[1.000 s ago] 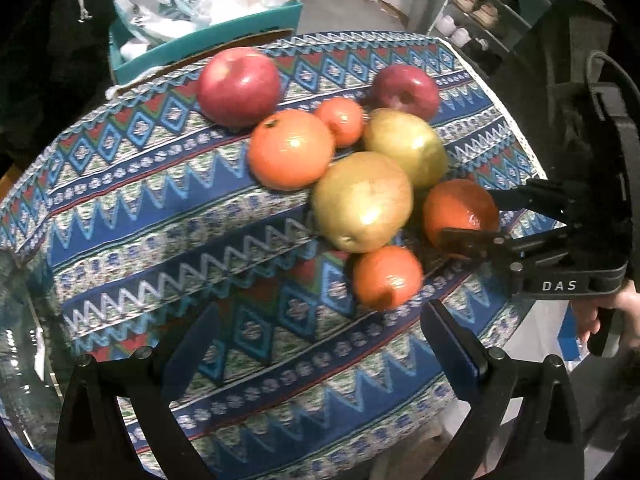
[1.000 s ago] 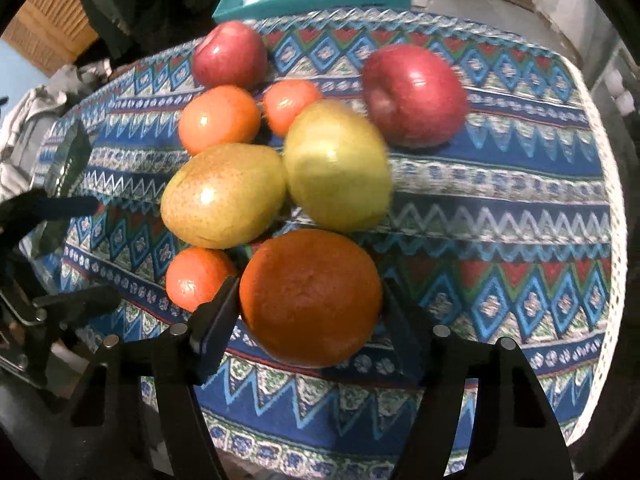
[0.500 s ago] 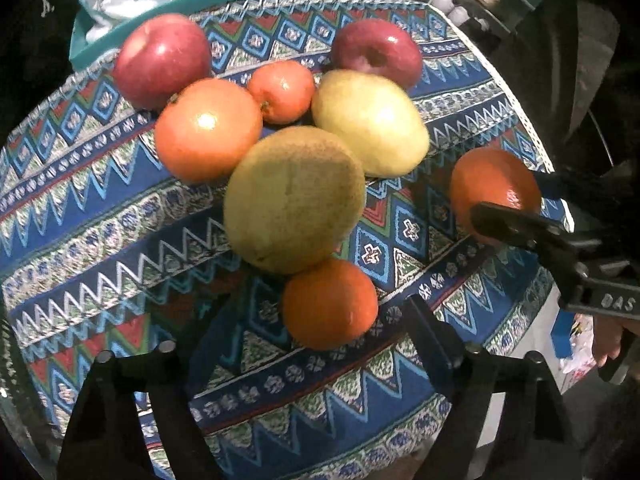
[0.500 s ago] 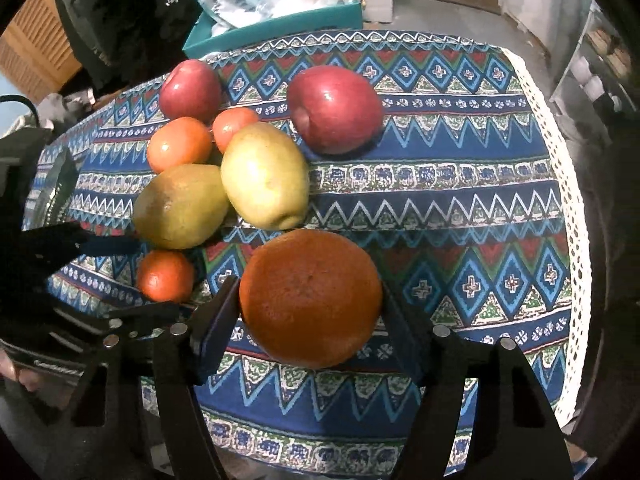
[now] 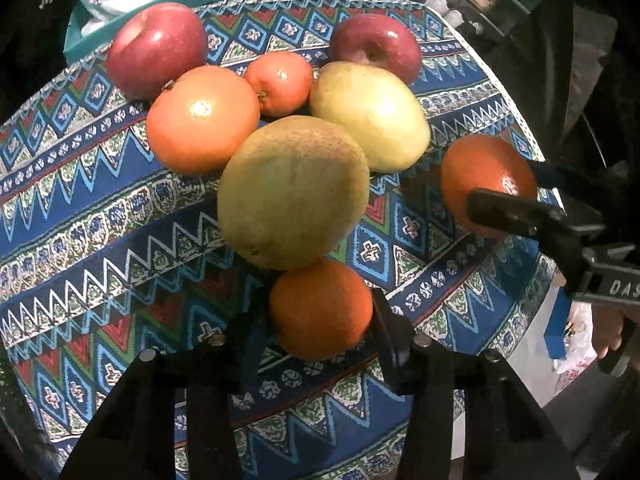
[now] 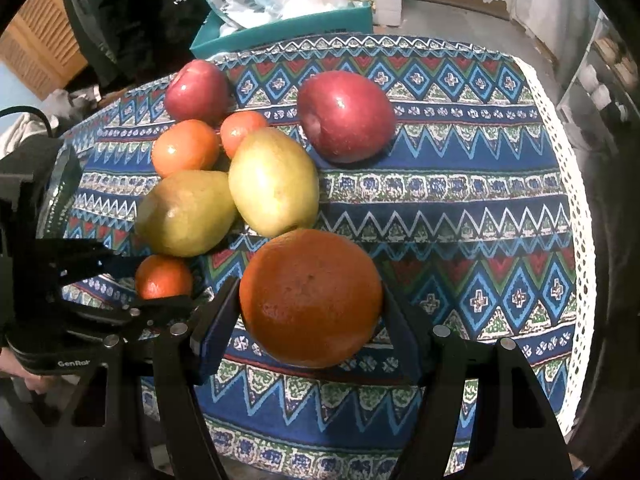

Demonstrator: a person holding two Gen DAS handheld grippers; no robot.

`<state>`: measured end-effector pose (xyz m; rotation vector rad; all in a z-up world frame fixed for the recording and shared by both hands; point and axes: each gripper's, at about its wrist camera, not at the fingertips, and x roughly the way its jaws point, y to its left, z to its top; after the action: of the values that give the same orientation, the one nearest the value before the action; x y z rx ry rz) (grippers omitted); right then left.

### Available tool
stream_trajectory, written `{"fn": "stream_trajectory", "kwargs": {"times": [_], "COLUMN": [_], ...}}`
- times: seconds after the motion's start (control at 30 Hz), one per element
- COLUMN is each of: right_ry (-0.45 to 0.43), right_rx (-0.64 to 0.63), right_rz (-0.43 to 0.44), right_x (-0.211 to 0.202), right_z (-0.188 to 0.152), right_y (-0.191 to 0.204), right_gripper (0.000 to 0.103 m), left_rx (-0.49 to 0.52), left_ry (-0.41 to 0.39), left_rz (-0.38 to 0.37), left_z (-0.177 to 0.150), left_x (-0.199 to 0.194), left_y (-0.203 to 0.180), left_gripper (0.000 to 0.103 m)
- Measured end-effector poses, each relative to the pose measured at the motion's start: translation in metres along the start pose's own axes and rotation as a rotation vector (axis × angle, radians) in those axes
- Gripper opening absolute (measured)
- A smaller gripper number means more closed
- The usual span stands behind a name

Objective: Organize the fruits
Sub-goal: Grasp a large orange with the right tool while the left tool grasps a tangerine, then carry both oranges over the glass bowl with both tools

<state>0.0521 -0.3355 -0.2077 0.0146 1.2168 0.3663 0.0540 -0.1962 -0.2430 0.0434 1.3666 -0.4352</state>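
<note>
With both claws down over the round table's blue zigzag-patterned woven cloth (image 6: pixel 460 216), I note my left gripper (image 5: pixel 320 320) clamped tight on a small, matte orange tangerine (image 5: pixel 320 308) resting at the near edge, touching the rough, russet-skinned pear (image 5: pixel 294 192) behind it. My right gripper (image 6: pixel 310 312) is part-way open, its pads pressed on a large, pebbly-skinned orange (image 6: pixel 310 298).

Behind: a smooth yellow-green pear (image 6: pixel 274 182), a glossy orange (image 5: pixel 202 120), a small shiny tangerine (image 5: pixel 280 82), and two waxy red apples, one on the left (image 5: pixel 158 46) and one on the right (image 6: pixel 346 116).

Cloth is bare on the right, out to the white lace hem (image 6: pixel 560 128). A teal box (image 6: pixel 288 28) sits beyond the far edge.
</note>
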Motion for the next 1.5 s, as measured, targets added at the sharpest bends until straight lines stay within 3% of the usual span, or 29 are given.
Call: {"fn": "stream_trajectory", "kwargs": {"times": [0.37,1.5], "right_ry": [-0.046,-0.274], "right_rx": [-0.023,-0.164], "right_rz": [0.007,0.152], "right_x": [-0.016,-0.103], "right_z": [0.009,0.06], "right_y": [0.012,0.126], "right_gripper": [0.07,0.07], "left_rx": [0.072,0.02], "left_ry": [-0.069,-0.386], "left_rz": [0.007,0.098], "left_z": [-0.008,-0.027], "left_x": [-0.041,-0.191], "left_y": [0.004,0.071], "left_gripper": [0.048,0.048]}}
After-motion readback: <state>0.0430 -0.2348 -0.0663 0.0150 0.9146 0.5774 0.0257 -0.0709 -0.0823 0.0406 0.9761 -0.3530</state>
